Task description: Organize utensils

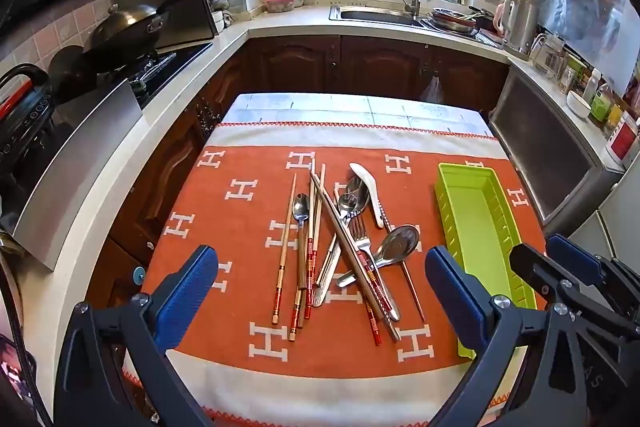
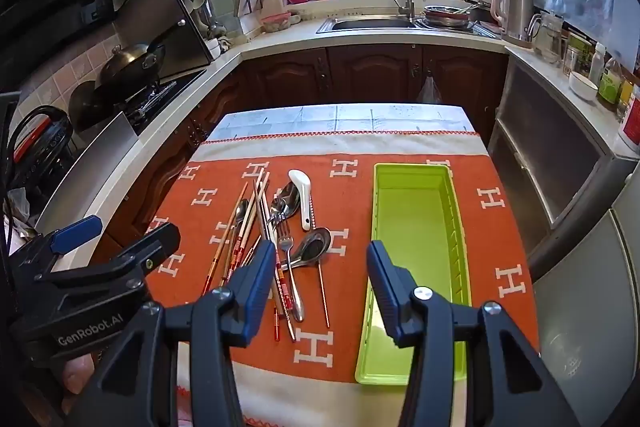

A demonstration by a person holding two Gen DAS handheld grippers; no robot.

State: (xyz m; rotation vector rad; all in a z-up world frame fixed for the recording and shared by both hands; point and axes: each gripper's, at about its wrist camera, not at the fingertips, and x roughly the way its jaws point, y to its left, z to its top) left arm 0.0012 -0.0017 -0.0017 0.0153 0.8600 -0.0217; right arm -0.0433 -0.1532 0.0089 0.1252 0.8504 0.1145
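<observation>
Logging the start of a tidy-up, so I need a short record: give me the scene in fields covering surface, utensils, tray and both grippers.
surface: orange cloth with white H marks over a table
utensils: chopsticks, spoons, fork and white spoon heaped left of the tray
tray: green tray, nothing in it
left gripper: open, holds nothing, above the cloth's near part
right gripper: open, holds nothing

My left wrist camera looks forward and steeply down along my fingers from the near table edge, over the orange cloth (image 1: 240,227). My right wrist camera sits just beside it, tilted alike, nearer the green tray (image 2: 416,211). Both share the utensil pile (image 1: 340,235), tray, sink counter (image 2: 372,23) and window.
</observation>
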